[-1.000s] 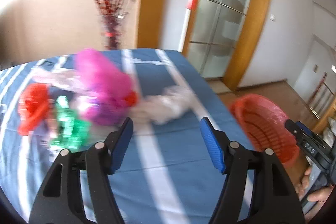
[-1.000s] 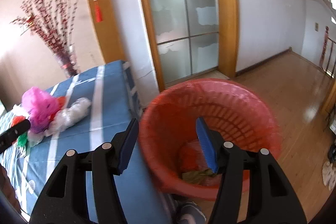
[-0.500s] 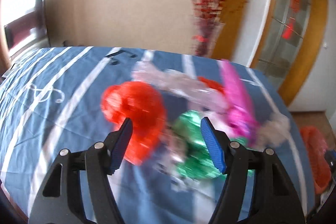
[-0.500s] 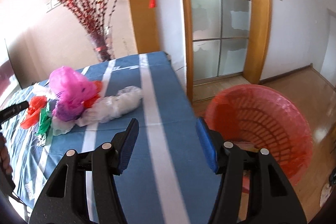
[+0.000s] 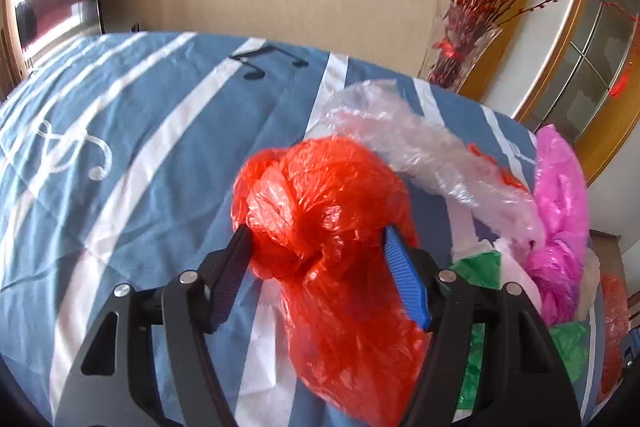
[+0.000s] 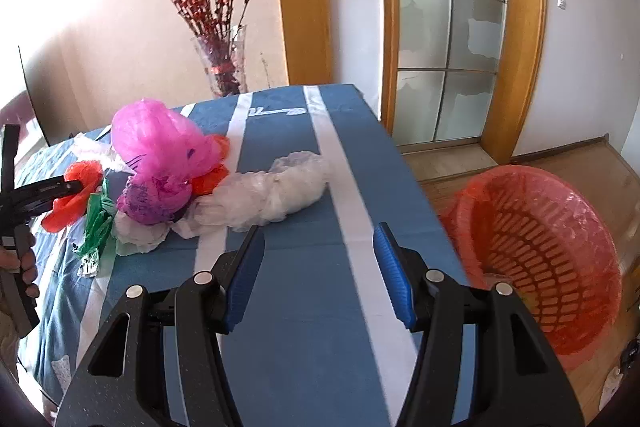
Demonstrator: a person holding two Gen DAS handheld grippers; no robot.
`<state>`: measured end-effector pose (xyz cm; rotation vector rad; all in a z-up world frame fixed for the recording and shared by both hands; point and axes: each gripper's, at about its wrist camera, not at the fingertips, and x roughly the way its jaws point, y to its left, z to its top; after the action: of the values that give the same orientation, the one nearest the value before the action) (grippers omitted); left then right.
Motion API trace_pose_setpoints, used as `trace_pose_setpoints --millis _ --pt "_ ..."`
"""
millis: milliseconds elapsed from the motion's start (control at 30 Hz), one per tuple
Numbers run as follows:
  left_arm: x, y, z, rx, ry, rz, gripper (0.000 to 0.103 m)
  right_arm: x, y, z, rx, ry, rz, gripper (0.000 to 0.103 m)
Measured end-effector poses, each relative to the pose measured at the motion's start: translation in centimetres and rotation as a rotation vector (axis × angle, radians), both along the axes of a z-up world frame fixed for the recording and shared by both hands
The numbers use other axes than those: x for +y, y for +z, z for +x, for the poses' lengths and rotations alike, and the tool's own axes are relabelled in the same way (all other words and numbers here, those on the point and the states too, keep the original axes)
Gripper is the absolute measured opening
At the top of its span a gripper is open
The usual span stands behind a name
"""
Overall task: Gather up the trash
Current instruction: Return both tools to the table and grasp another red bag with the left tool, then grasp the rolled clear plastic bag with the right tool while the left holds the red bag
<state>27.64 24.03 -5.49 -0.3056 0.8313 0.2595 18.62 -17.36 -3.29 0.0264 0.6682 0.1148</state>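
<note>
Red crinkled plastic fills the gap of the left claw (image 5: 316, 243): a red bag (image 5: 324, 227) sits between its two spread fingers, the left finger touching the plastic, though whether both pads press on it cannot be told. Just right of that bag lie a clear bag (image 5: 432, 155), a pink bag (image 5: 560, 195) and a green bag (image 5: 480, 263), bunched together on a blue cloth (image 5: 160, 155) with white stripes, printed with music notes. To the left of the pile the cloth is bare. The right claw (image 6: 320, 267) hangs open and empty over bare cloth near the table's right edge, well apart from the pile. Past that edge, on a wooden floor (image 6: 580, 159), stands a red basket (image 6: 540, 247) lined with plastic. Behind the table stand a vase of red branches (image 6: 222, 67) and a glass door (image 6: 448, 39). No writing can be read.
</note>
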Motion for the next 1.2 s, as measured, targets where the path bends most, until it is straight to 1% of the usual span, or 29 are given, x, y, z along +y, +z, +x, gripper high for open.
trace_pose_setpoints --millis 133,233,267,300,367,400,467,567,667,900,1000,1067,1200 --pt "0.4 -0.6 0.3 0.001 -0.005 -0.031 0.064 1.2 -0.2 0.6 0.007 0.017 -0.015 0.058" --pt "0.5 -0.9 0.3 -0.004 -0.014 -0.045 0.055 1.8 -0.5 1.0 0.019 0.023 -0.01 0.058" --pt "0.6 -1.0 0.4 -0.006 -0.017 -0.043 0.052 1.9 -0.6 1.2 0.023 0.025 -0.006 0.058" --pt "0.5 -1.0 0.3 -0.01 -0.022 -0.042 0.05 2.1 -0.7 1.3 0.028 0.027 -0.003 0.058" --pt "0.6 -1.2 0.2 -0.018 -0.029 -0.041 0.044 2.3 -0.9 1.6 0.037 0.03 0.002 0.058" --pt "0.6 -1.3 0.1 -0.023 -0.032 -0.041 0.042 2.5 -1.0 1.7 0.041 0.031 0.004 0.058" --pt "0.6 -1.2 0.0 -0.03 -0.037 -0.042 0.035 2.7 -1.2 2.0 0.05 0.034 0.009 0.058" --pt "0.6 -1.0 -0.3 -0.043 -0.045 -0.036 0.027 2.9 -1.5 2.7 0.067 0.034 0.03 0.058" --pt "0.7 -0.6 -0.8 -0.05 -0.047 -0.019 0.025 2.8 -1.8 3.6 0.081 0.027 0.056 0.058" --pt "1.8 1.0 -3.9 -0.094 -0.025 0.0 0.025 3.0 -3.1 6.8 0.15 -0.012 0.138 0.058" --pt "2.2 1.4 -4.8 -0.102 -0.017 -0.002 0.025 3.2 -3.3 7.9 0.164 -0.044 0.156 0.058" --pt "2.4 1.7 -5.5 -0.105 -0.013 -0.005 0.025 3.1 -3.4 8.7 0.173 -0.073 0.191 0.058" --pt "2.4 2.0 -6.1 -0.112 -0.017 -0.005 0.025 3.3 -4.3 10.1 0.221 -0.093 0.206 0.058"
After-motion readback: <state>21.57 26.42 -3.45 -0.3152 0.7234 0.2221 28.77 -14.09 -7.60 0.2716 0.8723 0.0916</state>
